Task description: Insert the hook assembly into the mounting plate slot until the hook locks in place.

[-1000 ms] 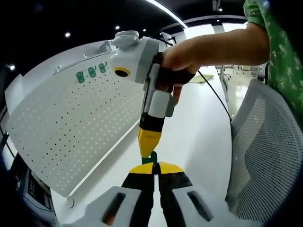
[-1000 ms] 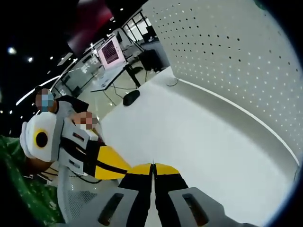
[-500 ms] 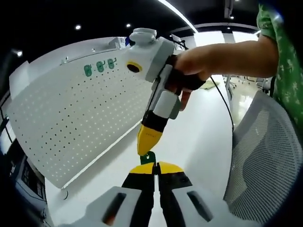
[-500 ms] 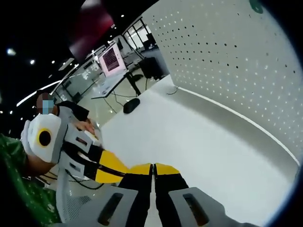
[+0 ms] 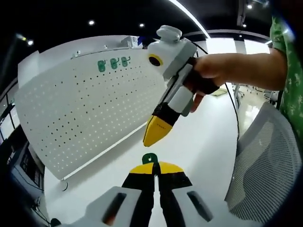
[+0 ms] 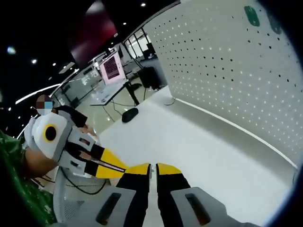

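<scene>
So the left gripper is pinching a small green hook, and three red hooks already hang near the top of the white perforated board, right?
Not quite: the three hooks near the top of the white perforated board are green, not red, as the left gripper view shows. The left gripper does pinch a small green hook.

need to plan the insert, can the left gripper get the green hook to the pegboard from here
Probably yes. The left gripper holds the green hook at its tips, and the white tabletop toward the pegboard looks bare. The right gripper hovers just ahead, apart from the hook, and may need to shift aside.
</scene>
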`<state>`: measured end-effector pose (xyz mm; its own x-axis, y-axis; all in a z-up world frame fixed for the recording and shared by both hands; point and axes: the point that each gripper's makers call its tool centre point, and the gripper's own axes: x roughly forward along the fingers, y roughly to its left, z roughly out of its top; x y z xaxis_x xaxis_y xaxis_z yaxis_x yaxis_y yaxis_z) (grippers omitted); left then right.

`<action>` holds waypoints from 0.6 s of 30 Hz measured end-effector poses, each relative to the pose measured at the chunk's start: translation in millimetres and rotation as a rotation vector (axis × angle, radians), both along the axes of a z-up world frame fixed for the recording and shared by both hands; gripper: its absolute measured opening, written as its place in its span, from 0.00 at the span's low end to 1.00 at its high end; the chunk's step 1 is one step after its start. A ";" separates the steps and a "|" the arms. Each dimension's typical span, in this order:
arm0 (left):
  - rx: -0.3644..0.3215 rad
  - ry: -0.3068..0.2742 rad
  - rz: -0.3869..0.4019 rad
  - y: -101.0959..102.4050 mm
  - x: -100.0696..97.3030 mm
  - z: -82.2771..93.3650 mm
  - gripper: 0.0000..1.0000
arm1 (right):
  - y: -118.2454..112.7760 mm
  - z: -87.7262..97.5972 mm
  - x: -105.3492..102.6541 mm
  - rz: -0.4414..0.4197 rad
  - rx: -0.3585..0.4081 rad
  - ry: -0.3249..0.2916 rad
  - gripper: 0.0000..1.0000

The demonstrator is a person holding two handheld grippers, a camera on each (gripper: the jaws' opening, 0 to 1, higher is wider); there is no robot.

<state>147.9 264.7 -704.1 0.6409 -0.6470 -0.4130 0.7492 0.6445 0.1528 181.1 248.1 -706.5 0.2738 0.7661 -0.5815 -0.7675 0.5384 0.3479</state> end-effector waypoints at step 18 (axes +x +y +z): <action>-0.223 -0.199 0.183 17.9 35.8 90.8 0.01 | -48.3 41.5 -1.6 -0.139 -0.031 -0.349 0.05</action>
<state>183.7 282.6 -613.3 0.8085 -0.5740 -0.1301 0.5876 0.7995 0.1246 179.5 199.8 -665.0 0.5598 0.6910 -0.4573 -0.7556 0.6523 0.0606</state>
